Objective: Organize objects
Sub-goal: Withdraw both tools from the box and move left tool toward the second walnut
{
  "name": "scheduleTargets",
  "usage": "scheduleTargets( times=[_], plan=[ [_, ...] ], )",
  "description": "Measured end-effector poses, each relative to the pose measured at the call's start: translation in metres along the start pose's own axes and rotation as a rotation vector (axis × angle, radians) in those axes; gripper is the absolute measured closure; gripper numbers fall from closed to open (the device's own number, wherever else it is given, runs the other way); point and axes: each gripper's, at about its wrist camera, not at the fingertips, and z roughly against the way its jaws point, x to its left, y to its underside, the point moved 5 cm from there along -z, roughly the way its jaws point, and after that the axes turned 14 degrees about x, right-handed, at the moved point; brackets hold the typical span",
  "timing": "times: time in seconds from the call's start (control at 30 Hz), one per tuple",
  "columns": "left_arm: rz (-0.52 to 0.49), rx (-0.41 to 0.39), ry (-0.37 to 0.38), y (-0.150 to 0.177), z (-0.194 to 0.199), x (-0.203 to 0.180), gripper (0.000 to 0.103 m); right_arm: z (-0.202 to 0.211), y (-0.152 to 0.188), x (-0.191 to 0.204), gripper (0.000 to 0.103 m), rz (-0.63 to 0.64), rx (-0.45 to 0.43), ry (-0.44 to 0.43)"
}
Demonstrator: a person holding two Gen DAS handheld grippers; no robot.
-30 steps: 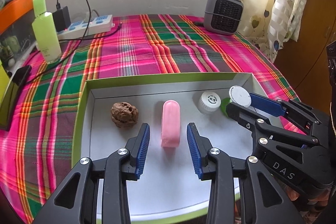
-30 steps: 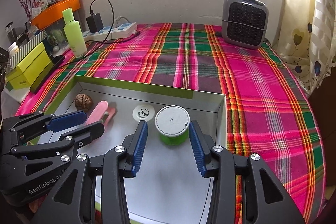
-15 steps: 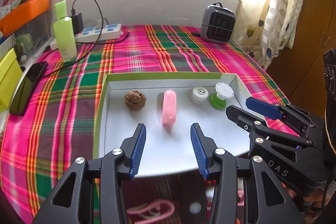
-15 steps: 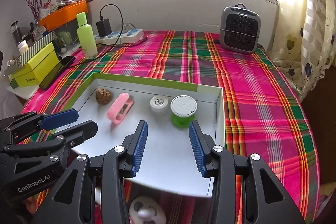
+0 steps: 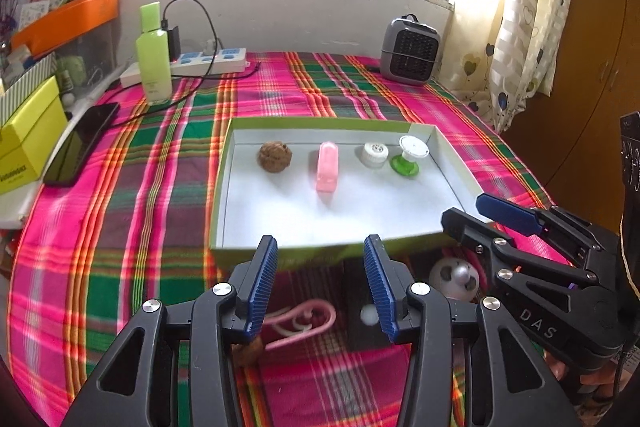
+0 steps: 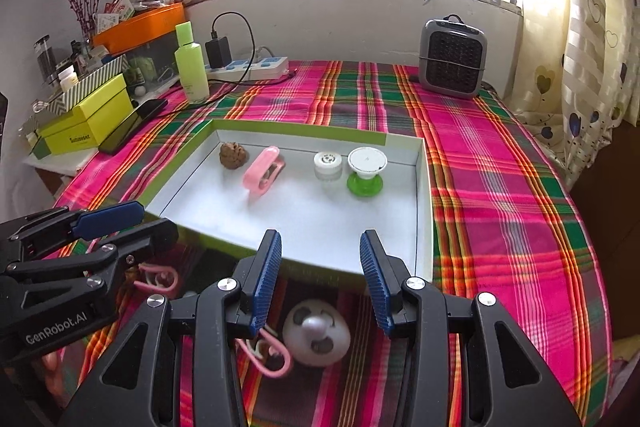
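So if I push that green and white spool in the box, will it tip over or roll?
The spool stands upright on a flat green base, narrow in the waist with a wide white top, so a high push would probably tip it. Once on its side it would likely roll across the box's smooth floor. It looks like light plastic.

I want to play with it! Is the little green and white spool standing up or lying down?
Standing up. The green and white spool rests on its green base, white top upward, inside the shallow white box.
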Motion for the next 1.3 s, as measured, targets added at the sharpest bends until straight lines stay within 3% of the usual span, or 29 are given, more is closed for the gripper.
scheduleTargets(
  times=[0.53,0.73,1.3],
  plan=[
    [0.064,-0.007,-0.016,0.047,0.01,0.031,0.059,0.005,0.046,0.001,0.061,0.004,0.021,-0.048],
    [0.068,0.001,0.016,0.054,0.007,0.036,0.058,0.008,0.055,0.006,0.061,0.016,0.027,-0.072],
    [0.081,0.033,0.014,0.047,-0.013,0.051,0.056,0.004,0.061,0.002,0.061,-0.006,0.046,-0.093]
  ],
)
